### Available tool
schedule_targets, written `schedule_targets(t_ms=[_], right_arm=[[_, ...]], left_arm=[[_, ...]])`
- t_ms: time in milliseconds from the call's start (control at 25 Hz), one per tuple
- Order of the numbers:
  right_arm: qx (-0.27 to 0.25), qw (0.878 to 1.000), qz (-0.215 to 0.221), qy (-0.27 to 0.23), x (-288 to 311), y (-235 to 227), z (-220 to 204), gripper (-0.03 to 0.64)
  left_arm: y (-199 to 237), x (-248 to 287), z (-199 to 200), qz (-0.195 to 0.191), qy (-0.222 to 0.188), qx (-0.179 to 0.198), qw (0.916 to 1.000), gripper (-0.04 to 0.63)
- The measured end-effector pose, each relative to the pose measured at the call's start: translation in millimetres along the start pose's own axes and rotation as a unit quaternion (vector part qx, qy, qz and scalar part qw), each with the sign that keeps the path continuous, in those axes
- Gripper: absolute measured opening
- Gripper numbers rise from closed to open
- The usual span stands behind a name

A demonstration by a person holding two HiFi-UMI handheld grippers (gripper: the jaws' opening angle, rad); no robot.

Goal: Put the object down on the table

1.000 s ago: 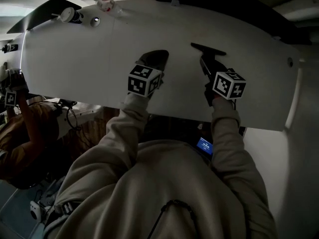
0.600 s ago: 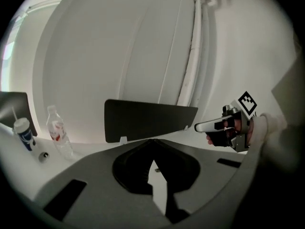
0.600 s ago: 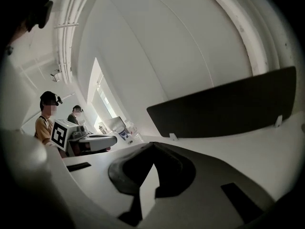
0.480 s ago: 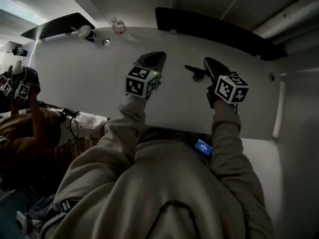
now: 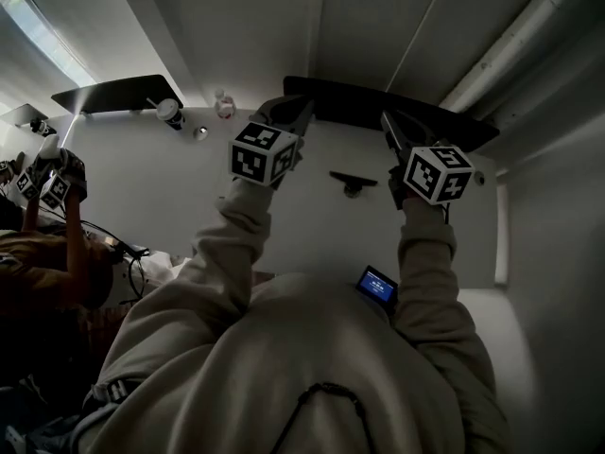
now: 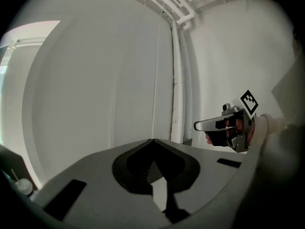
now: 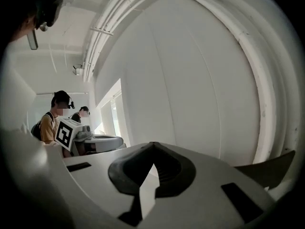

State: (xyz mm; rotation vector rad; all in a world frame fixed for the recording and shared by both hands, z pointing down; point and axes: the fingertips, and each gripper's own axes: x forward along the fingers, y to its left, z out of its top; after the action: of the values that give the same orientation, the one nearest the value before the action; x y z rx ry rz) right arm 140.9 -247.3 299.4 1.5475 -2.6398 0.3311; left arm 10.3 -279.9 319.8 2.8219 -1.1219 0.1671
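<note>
The small black object (image 5: 352, 182) lies on the white tabletop (image 5: 170, 187), between my two arms and touching neither tool, so I judge the put-down done. My left tongs (image 5: 295, 110) hang high above the far edge, tips pressed together with nothing in them. Their own view shows only bare wall (image 6: 109, 80) and pipes (image 6: 177, 80) beyond. The right tongs (image 5: 391, 121) are likewise closed on nothing and aimed at the wall, held up, I'd guess, to keep well clear of the object. A cup (image 5: 168, 112) and a bottle (image 5: 224, 104) stand well apart at the tabletop's far edge.
</note>
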Motion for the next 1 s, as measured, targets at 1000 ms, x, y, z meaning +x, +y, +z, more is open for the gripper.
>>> schedule_targets(t_ms=[1000], right_arm=[[-0.083,0.995,-0.033,-0.054,-23,23,81,0.018]], left_arm=[[-7,-12,61,-0.017,-0.044,0.023,0.9986,0.005]])
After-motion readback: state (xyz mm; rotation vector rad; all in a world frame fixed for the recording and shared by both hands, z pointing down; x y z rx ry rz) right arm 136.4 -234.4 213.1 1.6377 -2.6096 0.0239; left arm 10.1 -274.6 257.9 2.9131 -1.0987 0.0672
